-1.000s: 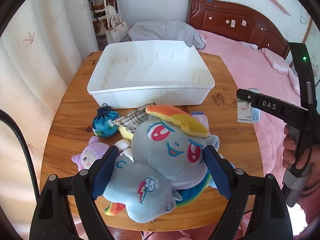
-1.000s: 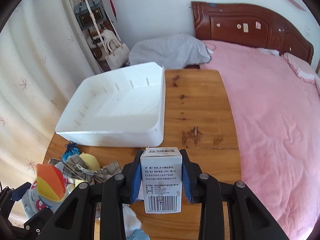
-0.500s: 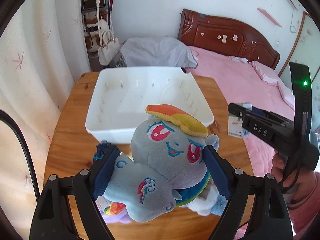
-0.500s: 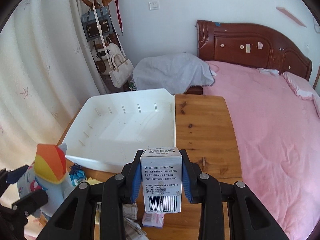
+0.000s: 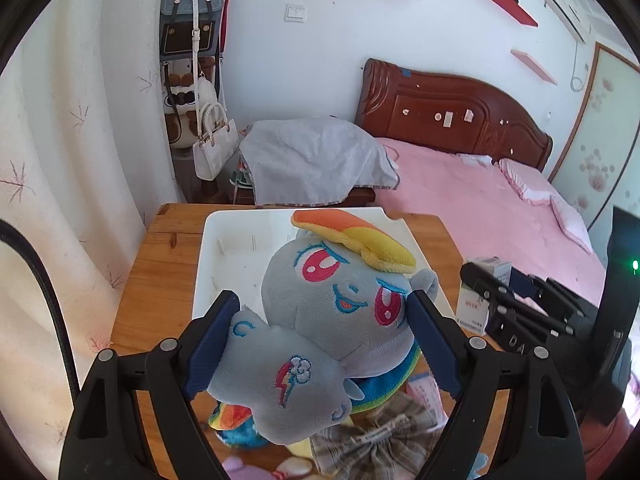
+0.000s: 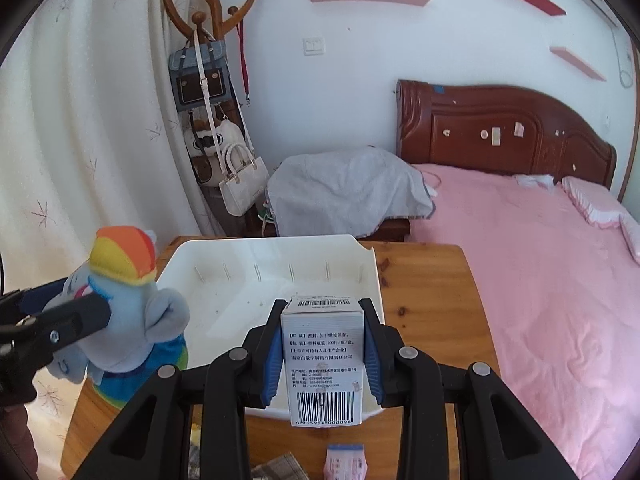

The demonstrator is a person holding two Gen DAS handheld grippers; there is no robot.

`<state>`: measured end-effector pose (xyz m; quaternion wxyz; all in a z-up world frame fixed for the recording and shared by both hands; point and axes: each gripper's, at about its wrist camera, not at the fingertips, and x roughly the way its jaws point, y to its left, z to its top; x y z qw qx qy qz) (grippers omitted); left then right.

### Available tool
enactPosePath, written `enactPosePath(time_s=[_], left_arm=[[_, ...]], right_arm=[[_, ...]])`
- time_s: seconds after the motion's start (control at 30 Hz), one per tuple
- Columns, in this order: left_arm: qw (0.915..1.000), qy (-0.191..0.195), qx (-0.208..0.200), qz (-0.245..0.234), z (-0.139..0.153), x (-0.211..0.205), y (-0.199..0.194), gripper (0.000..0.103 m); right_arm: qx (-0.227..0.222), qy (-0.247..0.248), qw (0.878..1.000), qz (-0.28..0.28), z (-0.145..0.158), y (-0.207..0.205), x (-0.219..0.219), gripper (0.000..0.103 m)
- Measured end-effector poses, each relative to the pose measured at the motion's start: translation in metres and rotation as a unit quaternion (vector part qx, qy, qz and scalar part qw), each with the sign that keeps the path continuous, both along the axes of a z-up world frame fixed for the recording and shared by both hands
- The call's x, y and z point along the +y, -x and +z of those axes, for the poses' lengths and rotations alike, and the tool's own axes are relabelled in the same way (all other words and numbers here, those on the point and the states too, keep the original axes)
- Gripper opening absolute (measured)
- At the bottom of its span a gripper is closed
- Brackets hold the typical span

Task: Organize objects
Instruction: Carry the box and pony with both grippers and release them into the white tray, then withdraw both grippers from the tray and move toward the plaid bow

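The left claw [image 5: 324,332] pinches a plush pony [image 5: 320,320], held above the near rim of the white bin [image 6: 280,276]. The right claw [image 6: 322,356] clamps a small box [image 6: 322,360] over the bin's near right corner. Only the left view shows the checked cloth [image 5: 376,436] lying on the surface [image 5: 160,276] under the pony; only the right view shows the bin's bare floor and free wood between bin and bed [image 6: 540,280].

Home bedroom, pink bed [image 6: 520,248], coat rack [image 6: 212,8]
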<state>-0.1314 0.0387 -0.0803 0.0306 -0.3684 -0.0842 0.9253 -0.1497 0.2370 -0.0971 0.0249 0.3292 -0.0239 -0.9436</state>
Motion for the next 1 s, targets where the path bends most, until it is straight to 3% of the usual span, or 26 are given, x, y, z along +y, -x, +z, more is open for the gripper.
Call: enactPosePath(time_s=[0.33, 0.6, 0.67, 0.73, 0.83, 1.0], left_arm=[[0.9991, -0.024, 0.017, 0.03, -0.02, -0.025, 0.029, 0.087], [0.9986, -0.032, 0.0, 0.043, -0.04, -0.033, 0.045, 0.088], [0.9982, -0.037, -0.011, 0.046, -0.044, -0.033, 0.048, 0.088], [0.9981, -0.037, -0.025, 0.043, -0.048, -0.032, 0.052, 0.088], [0.9977, -0.038, -0.038, 0.041, -0.053, -0.031, 0.054, 0.088], [0.9979, -0.042, -0.019, 0.046, -0.048, -0.03, 0.052, 0.089]], right_arm=[[0.059, -0.067, 0.996, 0.027, -0.017, 0.01, -0.038, 0.035], [0.049, -0.065, 0.997, 0.019, -0.034, 0.018, -0.051, 0.036], [0.045, -0.067, 0.997, 0.015, -0.036, 0.019, -0.05, 0.043], [0.041, -0.072, 0.997, 0.01, -0.037, 0.02, -0.05, 0.057], [0.04, -0.075, 0.996, 0.009, -0.037, 0.02, -0.049, 0.062], [0.035, -0.068, 0.997, -0.003, -0.037, 0.018, -0.042, 0.069]])
